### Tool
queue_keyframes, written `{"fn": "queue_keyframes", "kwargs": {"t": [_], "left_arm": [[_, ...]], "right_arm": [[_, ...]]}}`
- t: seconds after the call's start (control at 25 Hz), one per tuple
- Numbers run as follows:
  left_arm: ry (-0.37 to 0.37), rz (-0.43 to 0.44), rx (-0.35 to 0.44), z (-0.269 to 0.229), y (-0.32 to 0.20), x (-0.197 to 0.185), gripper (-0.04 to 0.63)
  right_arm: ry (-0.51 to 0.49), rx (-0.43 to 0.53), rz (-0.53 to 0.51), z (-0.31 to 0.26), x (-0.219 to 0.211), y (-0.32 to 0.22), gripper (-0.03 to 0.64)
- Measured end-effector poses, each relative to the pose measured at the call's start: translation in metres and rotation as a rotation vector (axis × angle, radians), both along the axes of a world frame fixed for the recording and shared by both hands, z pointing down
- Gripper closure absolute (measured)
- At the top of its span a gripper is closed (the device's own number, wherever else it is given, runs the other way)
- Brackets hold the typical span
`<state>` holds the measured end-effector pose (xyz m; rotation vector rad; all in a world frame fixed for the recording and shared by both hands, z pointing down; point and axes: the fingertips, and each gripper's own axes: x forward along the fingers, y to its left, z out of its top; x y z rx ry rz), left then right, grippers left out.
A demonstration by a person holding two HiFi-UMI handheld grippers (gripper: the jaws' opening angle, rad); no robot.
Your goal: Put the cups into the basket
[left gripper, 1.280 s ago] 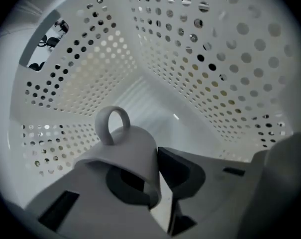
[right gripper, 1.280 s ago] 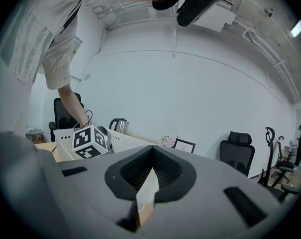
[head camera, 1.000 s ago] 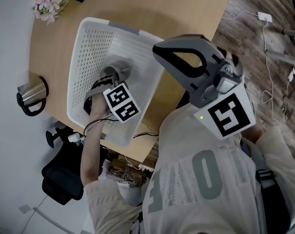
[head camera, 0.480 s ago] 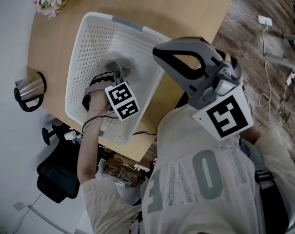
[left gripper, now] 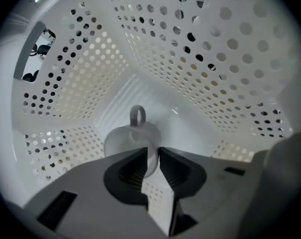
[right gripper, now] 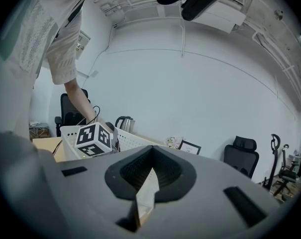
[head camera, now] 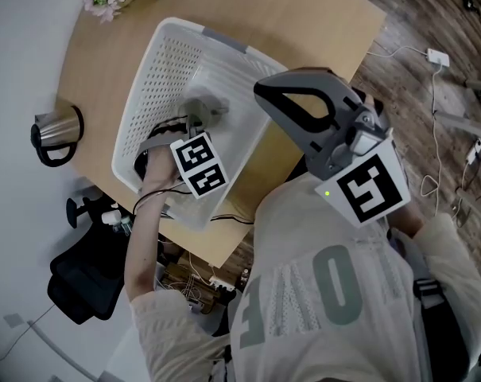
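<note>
White cup nipped by the rim in the left gripper, jaws drawn almost together on just the thin wall, handle pointing straight ahead of them. Deep inside the basket already, perforated walls close on both sides and the floor just ahead; cannot tell whether touching down yet. Looks like the release stage. Risky, though: such a slim edge grip could slip or twist and tip the cup onto its side, and opening before touchdown would mean a knock and a roll toward the corner ahead. Could also snag the rim on a pad when backing out and drag the cup along. Right gripper held high and well clear, jaws pressed together on nothing. Steel kettle well off to the left gripper's left, outside the basket.
</note>
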<state>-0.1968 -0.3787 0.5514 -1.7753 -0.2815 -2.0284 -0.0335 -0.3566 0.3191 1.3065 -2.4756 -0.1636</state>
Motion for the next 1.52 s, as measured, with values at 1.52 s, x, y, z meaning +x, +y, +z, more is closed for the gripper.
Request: {"fn": "queue_keyframes", "kwargs": {"t": [1.52], "left_arm": [[1.516,-0.866,0.995,-0.334,0.06,0.007,0.584]], "right_arm": [[-0.06,0.235,-0.392,-0.082,-0.114,0.03,0.62]]}}
